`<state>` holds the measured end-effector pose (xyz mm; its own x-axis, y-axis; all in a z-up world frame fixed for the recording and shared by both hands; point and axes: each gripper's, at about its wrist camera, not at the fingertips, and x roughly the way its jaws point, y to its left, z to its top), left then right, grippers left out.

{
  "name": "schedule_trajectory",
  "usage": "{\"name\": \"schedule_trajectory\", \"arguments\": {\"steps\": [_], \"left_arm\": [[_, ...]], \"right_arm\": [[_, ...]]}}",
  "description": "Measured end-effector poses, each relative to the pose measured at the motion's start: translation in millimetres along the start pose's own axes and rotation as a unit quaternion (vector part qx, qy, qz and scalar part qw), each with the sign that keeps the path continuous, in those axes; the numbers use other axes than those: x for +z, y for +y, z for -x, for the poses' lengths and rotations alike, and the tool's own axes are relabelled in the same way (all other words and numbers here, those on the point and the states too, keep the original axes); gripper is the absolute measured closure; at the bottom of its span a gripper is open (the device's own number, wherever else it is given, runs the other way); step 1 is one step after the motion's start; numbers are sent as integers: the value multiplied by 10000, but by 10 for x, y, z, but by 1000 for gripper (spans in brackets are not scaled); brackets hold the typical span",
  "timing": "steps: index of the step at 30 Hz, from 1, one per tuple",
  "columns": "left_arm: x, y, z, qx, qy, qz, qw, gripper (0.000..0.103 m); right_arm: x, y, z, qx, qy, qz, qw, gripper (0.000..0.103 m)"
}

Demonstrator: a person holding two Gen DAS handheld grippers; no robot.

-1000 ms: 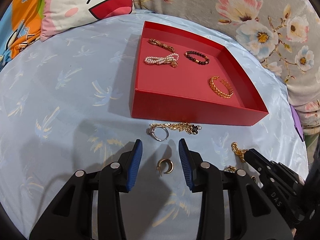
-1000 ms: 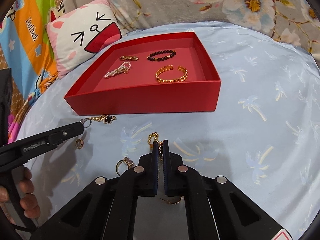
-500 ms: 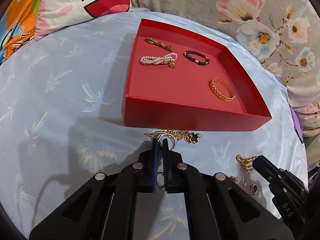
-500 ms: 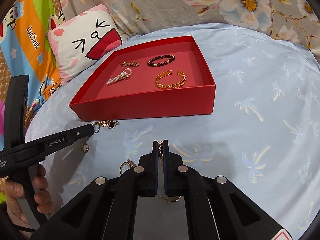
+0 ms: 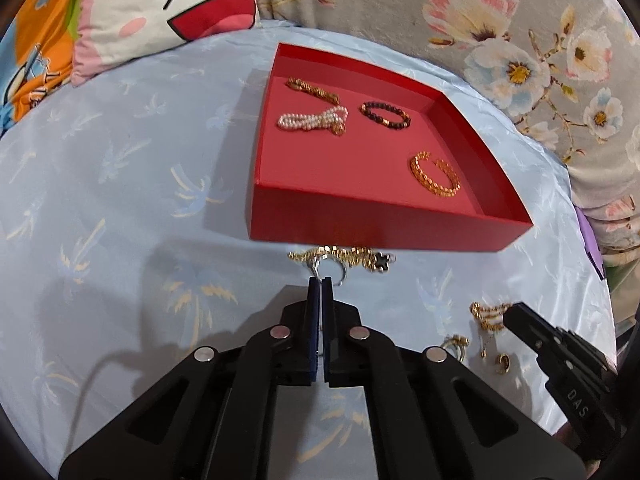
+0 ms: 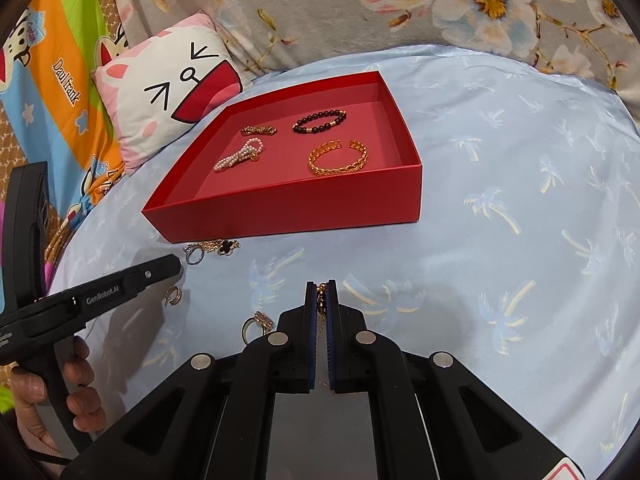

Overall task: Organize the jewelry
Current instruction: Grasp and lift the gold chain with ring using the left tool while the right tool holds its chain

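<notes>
Red tray (image 5: 372, 220) holds pearl strand (image 5: 312, 121), bead bracelet (image 5: 385, 115), gold cuff (image 5: 434, 175). Both tools pinched closed; contents unclear.

The left gripper (image 6: 176, 268) arm reads "GenRobot.AI". The right gripper (image 5: 510, 314) body reads "DAS". The colourful blanket (image 6: 60, 92) reads "Daul frank", with small illegible text above.

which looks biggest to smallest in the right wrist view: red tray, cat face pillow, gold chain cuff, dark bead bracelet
1. Red cardboard tray
2. White cat face pillow, partly hidden by the tray
3. Gold chain cuff bracelet
4. Dark bead bracelet, close to the cuff and farther back, so unsure
</notes>
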<state>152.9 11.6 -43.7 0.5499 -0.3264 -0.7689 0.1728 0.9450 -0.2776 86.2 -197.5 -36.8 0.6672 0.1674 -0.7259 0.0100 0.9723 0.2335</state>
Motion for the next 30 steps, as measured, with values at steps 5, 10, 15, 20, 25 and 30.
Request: {"name": "schedule_trajectory", "arguments": {"steps": [5,10,15,20,25,30], "left_arm": [[65,-93,-101,156,3,-114,9998,69],[75,-196,-187,402,-49,-346,9986,76],[76,-219,-206,370,-30,-401,9985,96],[36,-217,-123,200,-5,-390,9990,97],[-33,-218,69,-5,1,-331,9995,97],[-46,-248,335,-159,-119,-377,9991,97]], "right_arm": [[16,12,-6,22,-9,13,10000,100],[29,11,-12,44,-20,9,10000,99],[38,-7,-20,51,-13,-24,10000,99],[37,-18,7,47,-34,-34,10000,99],[44,-8,107,50,-121,-20,9999,99],[68,45,304,62,-297,23,9995,99]]}}
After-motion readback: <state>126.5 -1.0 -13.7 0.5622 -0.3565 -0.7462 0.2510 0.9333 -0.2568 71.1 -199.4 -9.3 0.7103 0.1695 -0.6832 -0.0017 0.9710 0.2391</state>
